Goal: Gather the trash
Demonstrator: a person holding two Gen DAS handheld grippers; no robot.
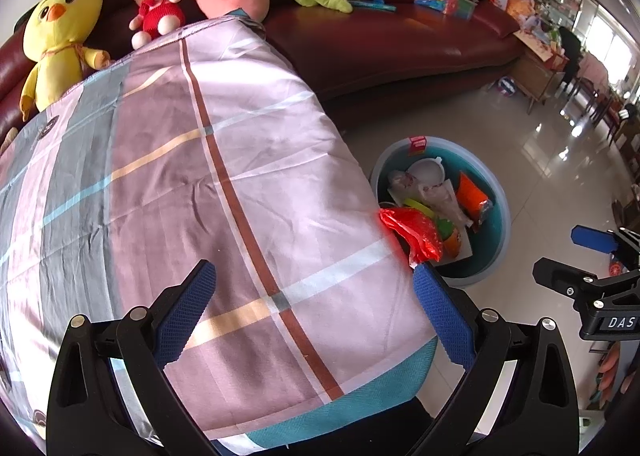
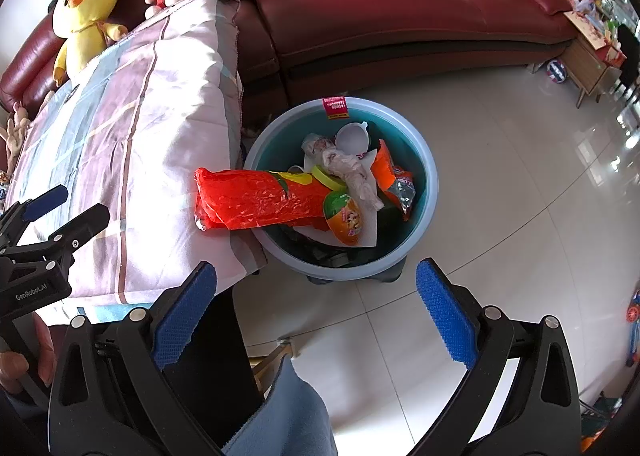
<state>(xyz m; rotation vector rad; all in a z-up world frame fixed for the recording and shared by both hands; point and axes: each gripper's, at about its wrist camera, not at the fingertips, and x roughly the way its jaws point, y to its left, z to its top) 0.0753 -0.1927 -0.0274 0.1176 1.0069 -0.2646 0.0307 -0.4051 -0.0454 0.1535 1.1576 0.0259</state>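
Home living room: dark red leather sofa [image 2: 400, 12] along frame top, plush toys [image 1: 64, 36] upper left, glossy tiled floor [image 2: 500, 196] right.

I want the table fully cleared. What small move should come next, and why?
Probably bring the open right gripper to the red bag: it lies half on the cloth-covered table, half over the bin's rim, not fully inside.

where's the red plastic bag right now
In the right wrist view the red plastic bag lies left of centre, one end on the cloth-covered table's edge, the other reaching over the blue basin's rim onto the trash inside.
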